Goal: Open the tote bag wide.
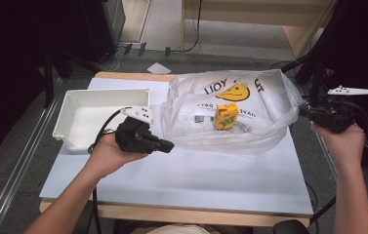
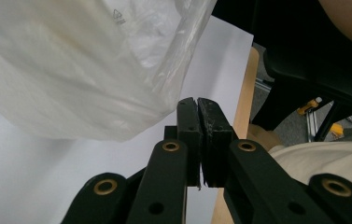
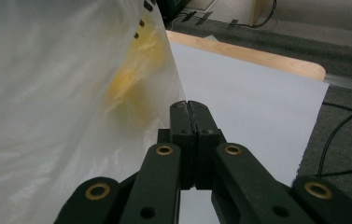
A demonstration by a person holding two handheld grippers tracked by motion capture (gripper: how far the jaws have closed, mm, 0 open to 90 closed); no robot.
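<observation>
We hold the left tongs [image 1: 168,145] and the right tongs [image 1: 302,110] at either side of the white plastic bag [image 1: 230,109] on the table [image 1: 196,170]. In both gripper views the jaws are pressed together. Whether any film is pinched we cannot tell. Judging by the way the bag stands puffed between them, we are likely lifting its sides. Inside it, between the tongs, lies a yellow carton [image 1: 225,117]. A yellow smiley and mirrored black lettering show through, unreadable. A white bin [image 1: 74,122] sits beyond the left tongs.
</observation>
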